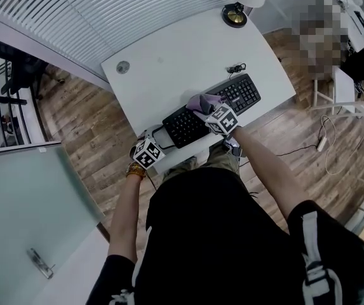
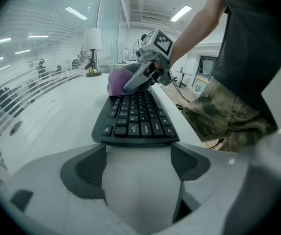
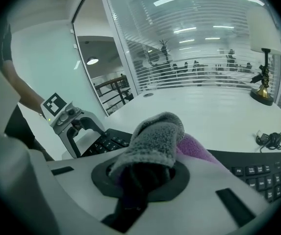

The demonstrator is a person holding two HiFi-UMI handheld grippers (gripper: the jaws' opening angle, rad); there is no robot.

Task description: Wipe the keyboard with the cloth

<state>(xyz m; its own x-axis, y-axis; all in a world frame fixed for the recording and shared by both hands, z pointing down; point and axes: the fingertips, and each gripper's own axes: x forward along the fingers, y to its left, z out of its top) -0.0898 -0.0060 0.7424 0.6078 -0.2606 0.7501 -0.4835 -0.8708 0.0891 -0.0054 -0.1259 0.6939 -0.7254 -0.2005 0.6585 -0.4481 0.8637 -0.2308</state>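
White bench [image 1: 169,56] bearing a black keyboard [image 1: 245,94] near its front edge, with a coiled cable [image 1: 236,68] just behind the keyboard and a lamp [image 1: 235,16] at the far corner. The left tongs [image 2: 139,156] stand wide apart and empty at the keyboard's short end. The right tongs [image 3: 142,173] are closed on a bunched grey-and-purple cloth [image 3: 155,136], which rests on the keys near the keyboard's middle.

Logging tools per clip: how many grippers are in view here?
2. The left gripper is at the keyboard's left end, tongs open and empty. The right gripper holds the cloth further along it. None seems hidden.
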